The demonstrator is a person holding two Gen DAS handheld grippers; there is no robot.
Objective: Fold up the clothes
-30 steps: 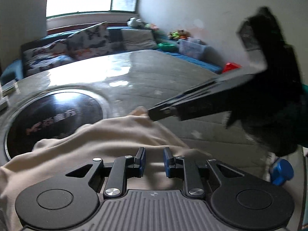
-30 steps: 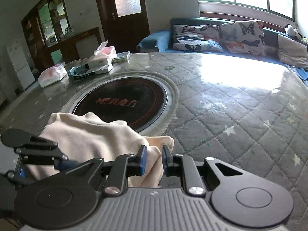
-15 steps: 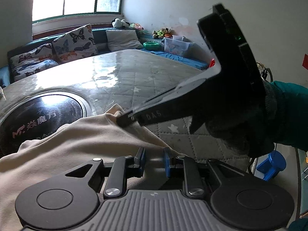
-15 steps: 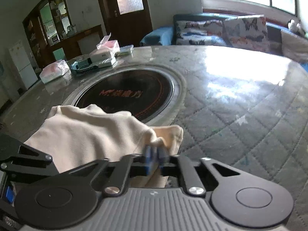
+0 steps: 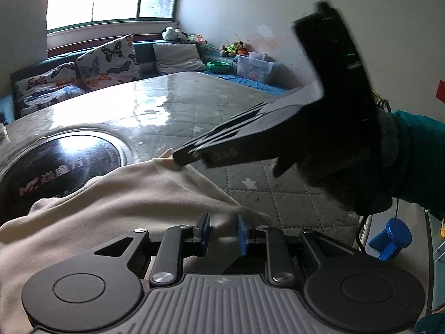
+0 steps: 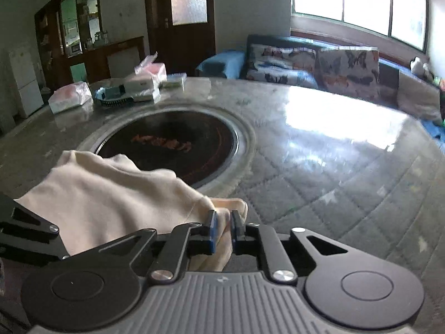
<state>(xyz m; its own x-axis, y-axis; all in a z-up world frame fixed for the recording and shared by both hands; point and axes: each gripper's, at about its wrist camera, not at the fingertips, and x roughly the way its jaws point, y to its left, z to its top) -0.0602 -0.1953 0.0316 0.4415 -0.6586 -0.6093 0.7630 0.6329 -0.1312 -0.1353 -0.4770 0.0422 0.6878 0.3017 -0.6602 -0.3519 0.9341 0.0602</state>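
Note:
A cream garment (image 5: pixel 119 203) lies bunched on the quilted round table (image 5: pixel 178 111). It also shows in the right wrist view (image 6: pixel 111 200). My left gripper (image 5: pixel 222 229) is shut on a fold of the garment at its near edge. My right gripper (image 6: pixel 221 228) is shut on another corner of the garment, cloth pinched between its blue pads. In the left wrist view the right gripper (image 5: pixel 180 158) comes in from the right, its tip on the cloth's far corner.
A black round hotplate (image 6: pixel 172 142) sits in the table's middle, just beyond the garment. Tissue packs and a tray (image 6: pixel 130 89) stand at the table's far left. A sofa with butterfly cushions (image 6: pixel 314 66) is behind. A blue stool (image 5: pixel 389 239) stands by the table edge.
Both grippers have lifted and drawn the garment corners slightly; the right gripper's jaws closed tighter on the cloth. The views have shifted a little.

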